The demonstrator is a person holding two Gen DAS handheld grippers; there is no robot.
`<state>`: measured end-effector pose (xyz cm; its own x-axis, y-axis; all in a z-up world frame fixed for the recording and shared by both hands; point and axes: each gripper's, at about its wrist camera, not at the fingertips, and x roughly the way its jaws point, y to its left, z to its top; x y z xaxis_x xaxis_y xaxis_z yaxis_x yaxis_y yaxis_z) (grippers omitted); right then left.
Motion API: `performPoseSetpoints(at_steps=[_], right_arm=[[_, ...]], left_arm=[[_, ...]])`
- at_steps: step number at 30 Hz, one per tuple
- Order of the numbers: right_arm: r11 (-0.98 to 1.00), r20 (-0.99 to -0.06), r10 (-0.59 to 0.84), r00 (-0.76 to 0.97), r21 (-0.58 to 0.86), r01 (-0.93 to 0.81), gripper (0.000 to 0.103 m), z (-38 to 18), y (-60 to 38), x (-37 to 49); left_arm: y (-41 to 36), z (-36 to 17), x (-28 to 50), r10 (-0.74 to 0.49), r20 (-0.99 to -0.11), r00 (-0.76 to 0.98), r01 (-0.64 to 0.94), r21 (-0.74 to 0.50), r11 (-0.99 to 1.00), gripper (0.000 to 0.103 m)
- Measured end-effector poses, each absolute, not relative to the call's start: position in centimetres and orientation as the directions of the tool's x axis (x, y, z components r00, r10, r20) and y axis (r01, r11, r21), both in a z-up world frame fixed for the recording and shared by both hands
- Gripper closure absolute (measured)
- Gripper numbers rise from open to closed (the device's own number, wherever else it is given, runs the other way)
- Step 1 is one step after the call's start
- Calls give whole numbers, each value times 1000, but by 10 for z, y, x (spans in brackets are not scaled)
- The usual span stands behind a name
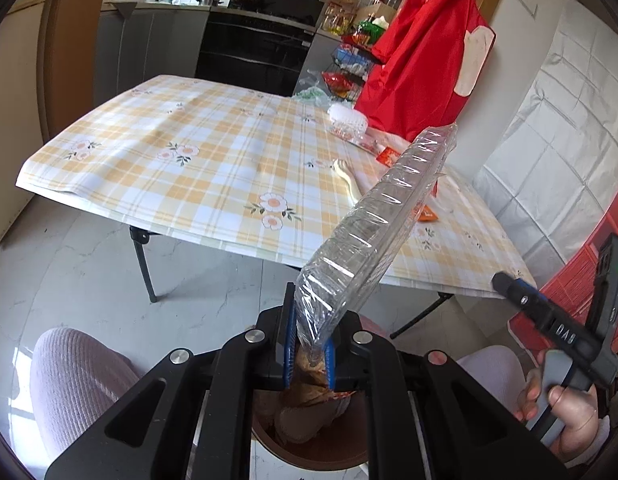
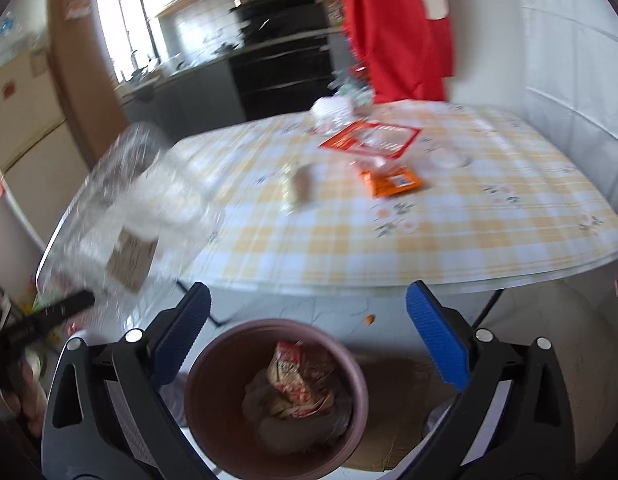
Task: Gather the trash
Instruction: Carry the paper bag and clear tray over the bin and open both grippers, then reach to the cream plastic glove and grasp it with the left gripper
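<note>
Through the left wrist camera, the left gripper (image 1: pixel 311 344) had its fingers nearly shut on the edge of a clear plastic tray (image 1: pixel 373 220), which slanted up over the near edge of the checked desk (image 1: pixel 197 160), with a brown bin (image 1: pixel 309 440) of wrappers just below. From the right wrist camera, the right gripper (image 2: pixel 309 340) stood with its fingers wide apart and nothing between them above the same bin (image 2: pixel 213 400), while an orange packet (image 2: pixel 393 180) lay on the desk (image 2: pixel 489 240).
</note>
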<state>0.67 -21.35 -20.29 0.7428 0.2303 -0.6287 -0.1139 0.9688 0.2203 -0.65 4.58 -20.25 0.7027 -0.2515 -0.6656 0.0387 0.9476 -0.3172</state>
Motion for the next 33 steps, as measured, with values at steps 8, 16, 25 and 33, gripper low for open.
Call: performPoseSetpoints(at_steps=[8,16,25,33], right_arm=[[969,-632,214,745,232,-81,6,-205,-221,8],[970,-629,207,749,234,-72,6,-204,-223,7],[970,-637,205,743,234,-67,6,-207,-224,9],[971,-645,202,737,232,-63,6,-209,-224,10]], left_arm=[[45,-207,-5,-231,-691,685,22,-297,954,91],[33,-213,-5,-357,-682,638,125,-367,922,63],[35,-205,-9,-310,-654,690,95,-342,935,15],[51,-207,-8,-260,-657,708,17,-353,936,9]])
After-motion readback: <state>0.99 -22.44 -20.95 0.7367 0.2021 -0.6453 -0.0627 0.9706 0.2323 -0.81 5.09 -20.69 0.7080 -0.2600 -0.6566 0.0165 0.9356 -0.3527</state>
